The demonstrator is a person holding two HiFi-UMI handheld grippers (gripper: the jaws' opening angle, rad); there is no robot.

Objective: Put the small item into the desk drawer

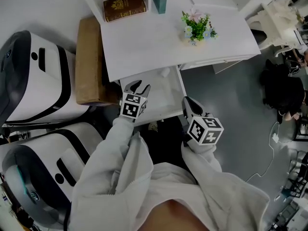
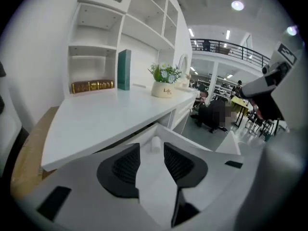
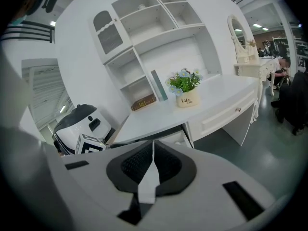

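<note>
Head view: I am looking down on the open drawer [image 1: 161,105] under the white desk [image 1: 144,42], with the small item [image 1: 165,72] lying on the drawer floor near the back. I am holding the left gripper [image 1: 138,87] over the drawer, jaws partly apart and empty, the item lying beyond their tips. I am holding the right gripper [image 1: 188,102] near the drawer's front corner, jaws pressed together on nothing. Judging the item placed, I am planning a slow, square push on the drawer front.

Small white item [image 2: 155,144] inside open drawer [image 1: 161,99].
Stubby, roll-shaped, lying at the drawer's back just under the desk [image 1: 168,42] front edge; white drawer pulled out.
</note>
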